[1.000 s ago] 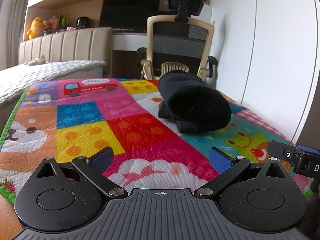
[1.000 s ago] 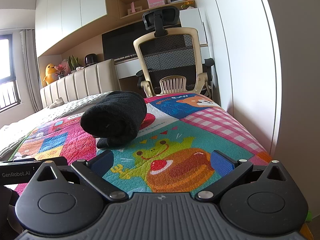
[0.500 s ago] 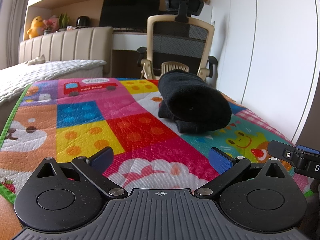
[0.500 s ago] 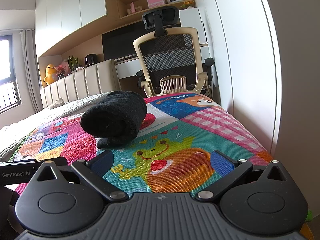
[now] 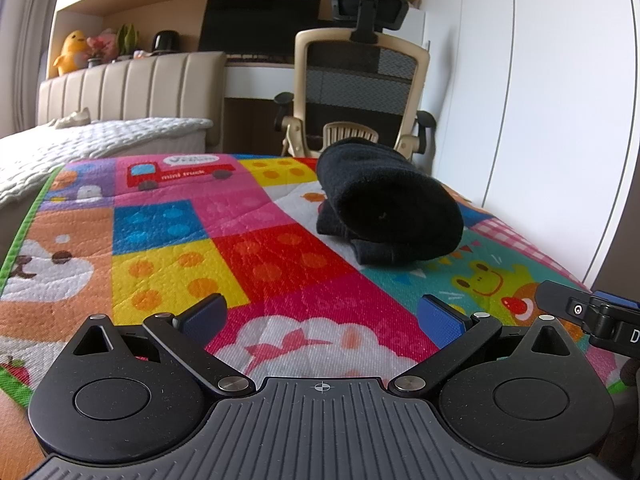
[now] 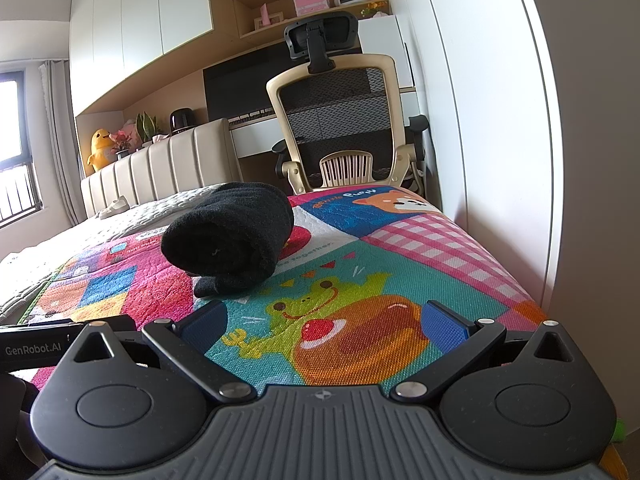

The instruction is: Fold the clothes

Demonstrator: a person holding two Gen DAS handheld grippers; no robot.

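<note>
Black garment (image 5: pixel 390 208) is sitting rolled on the mat (image 5: pixel 256 256), both tongs (image 5: pixel 320 316) (image 6: pixel 324 322) gaping wide and empty, so a shallow pinch is risking unrolling it.

You have one black folded garment (image 5: pixel 390 208) lying on one colourful play mat (image 5: pixel 256 256). Two grippers face it: your left gripper (image 5: pixel 322 316) and your right gripper (image 6: pixel 324 320), each with two blue pads. Behind stand one office chair (image 5: pixel 360 80), one bed (image 5: pixel 100 140) and one yellow plush toy (image 6: pixel 100 148).
</note>
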